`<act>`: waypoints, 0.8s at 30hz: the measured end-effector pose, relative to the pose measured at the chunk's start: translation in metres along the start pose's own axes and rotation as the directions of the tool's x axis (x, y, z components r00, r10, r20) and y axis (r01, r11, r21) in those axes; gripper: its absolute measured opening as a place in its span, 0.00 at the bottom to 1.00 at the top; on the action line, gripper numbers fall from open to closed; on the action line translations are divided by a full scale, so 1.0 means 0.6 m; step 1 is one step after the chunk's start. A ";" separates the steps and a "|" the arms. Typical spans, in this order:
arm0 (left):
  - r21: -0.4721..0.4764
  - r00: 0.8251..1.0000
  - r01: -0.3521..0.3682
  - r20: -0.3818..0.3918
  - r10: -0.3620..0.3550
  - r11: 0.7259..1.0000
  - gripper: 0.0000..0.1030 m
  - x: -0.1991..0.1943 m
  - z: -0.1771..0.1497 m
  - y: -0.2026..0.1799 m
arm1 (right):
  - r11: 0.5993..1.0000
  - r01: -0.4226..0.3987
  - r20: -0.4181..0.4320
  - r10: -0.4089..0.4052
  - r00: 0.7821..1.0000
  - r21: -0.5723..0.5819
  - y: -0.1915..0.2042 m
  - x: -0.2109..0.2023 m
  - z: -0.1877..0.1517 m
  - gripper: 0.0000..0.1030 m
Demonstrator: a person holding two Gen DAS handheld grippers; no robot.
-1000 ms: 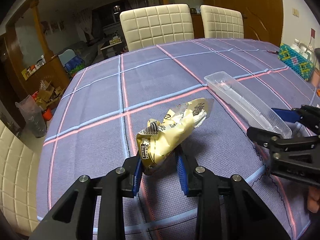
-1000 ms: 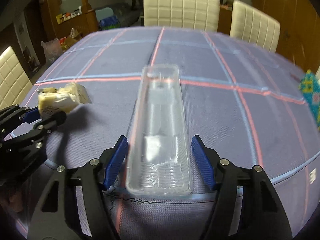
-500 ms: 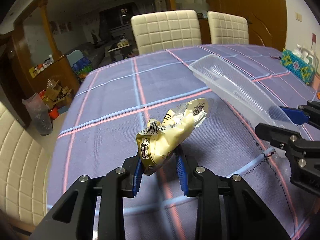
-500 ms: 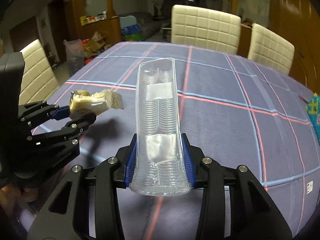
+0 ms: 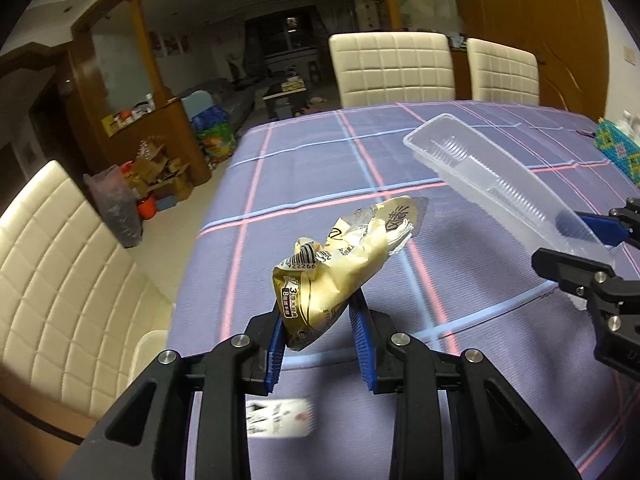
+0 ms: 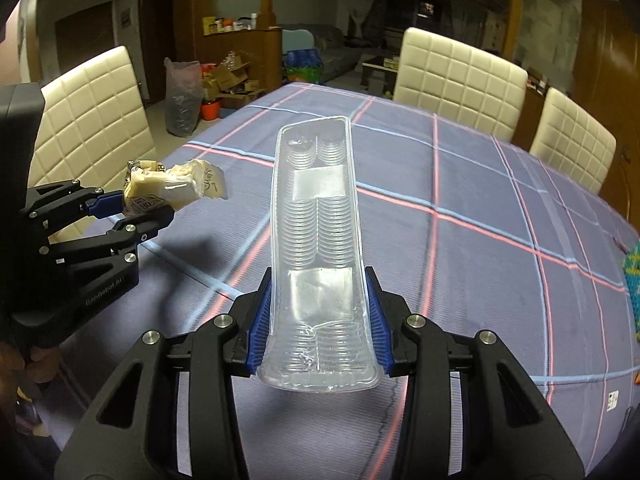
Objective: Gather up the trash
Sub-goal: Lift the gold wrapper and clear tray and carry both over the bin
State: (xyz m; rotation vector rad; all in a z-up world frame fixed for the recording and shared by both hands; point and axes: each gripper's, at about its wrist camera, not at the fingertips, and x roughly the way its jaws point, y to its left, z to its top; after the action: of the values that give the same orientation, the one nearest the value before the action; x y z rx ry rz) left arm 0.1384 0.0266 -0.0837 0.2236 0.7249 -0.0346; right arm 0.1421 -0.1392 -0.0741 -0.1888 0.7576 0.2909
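A crumpled yellow snack wrapper (image 5: 340,276) is pinched in my left gripper (image 5: 318,316), which is shut on its lower end and holds it above the table. The same wrapper (image 6: 176,190) and left gripper (image 6: 132,210) show at the left of the right wrist view. A long clear plastic tray (image 6: 318,248) sticks forward from my right gripper (image 6: 318,316), whose blue pads squeeze its near end so the sides bow inward. In the left wrist view that tray (image 5: 492,176) hangs in the air at the right, clear of the cloth, with the right gripper (image 5: 576,240) on it.
The table wears a purple cloth with pink and blue lines (image 6: 460,216). Cream padded chairs stand at the far side (image 5: 392,68) and at the left (image 5: 52,264). A colourful woven box (image 5: 618,152) sits at the right edge. Boxes and a plastic bag (image 6: 182,96) lie on the floor beyond.
The right gripper closed on the tray, which lay flat between open fingers, and lifted it off the cloth. Both grippers rose and swung toward the table's left side; the wrapper stayed gripped.
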 end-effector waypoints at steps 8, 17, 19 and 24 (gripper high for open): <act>-0.012 1.000 -0.021 0.013 0.021 1.000 0.29 -0.023 -0.025 0.029 | 0.999 -0.006 0.000 0.006 1.000 -0.045 0.038 -0.007 0.009 0.44; -0.046 0.999 -0.041 0.007 0.041 0.998 0.29 -0.029 -0.042 0.060 | 0.996 -0.016 0.004 0.016 1.000 -0.088 0.069 -0.009 0.017 0.44; -0.050 0.999 -0.049 0.008 0.049 0.998 0.29 -0.031 -0.043 0.066 | 0.995 -0.020 0.003 0.020 1.000 -0.096 0.077 -0.009 0.019 0.45; -0.060 0.997 -0.075 0.007 0.076 0.995 0.29 -0.036 -0.050 0.081 | 0.993 -0.033 0.000 0.034 0.999 -0.113 0.096 -0.006 0.023 0.45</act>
State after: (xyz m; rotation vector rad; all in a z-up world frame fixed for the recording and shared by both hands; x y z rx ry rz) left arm 0.1079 0.0796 -0.0821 0.1933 0.7067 0.0578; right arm 0.1295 -0.0820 -0.0655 -0.2832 0.7434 0.3662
